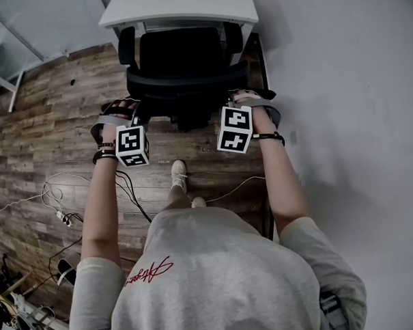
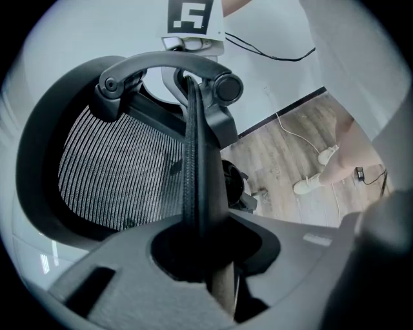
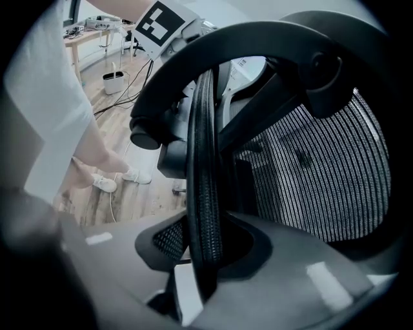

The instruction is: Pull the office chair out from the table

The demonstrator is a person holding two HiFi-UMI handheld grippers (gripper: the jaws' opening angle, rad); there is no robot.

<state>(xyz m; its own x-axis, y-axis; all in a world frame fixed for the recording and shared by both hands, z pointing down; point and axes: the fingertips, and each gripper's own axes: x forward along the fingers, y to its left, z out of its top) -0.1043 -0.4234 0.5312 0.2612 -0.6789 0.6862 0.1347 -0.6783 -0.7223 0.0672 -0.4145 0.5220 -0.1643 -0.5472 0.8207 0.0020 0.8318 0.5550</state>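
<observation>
The black mesh-backed office chair [image 1: 185, 66], at the far white table [image 1: 179, 6], is clamped by its backrest edges in the left gripper [image 2: 206, 258] and right gripper [image 3: 203, 258]; an even nearward pull is needed next.

You are looking at an office chair [image 1: 185, 66] whose back is showing black woven mesh [image 2: 122, 174], ribbed and matt, inside a smooth plastic frame [image 2: 161, 61] that is catching a faint sheen. The left gripper [image 2: 203, 254] and right gripper [image 3: 200, 258] are showing matt grey plastic. The floor [image 1: 47, 120] is showing grainy wood planks, the table top [image 1: 179, 8] is looking smooth and white, and your shirt [image 1: 218, 276] is looking like soft cloth.
</observation>
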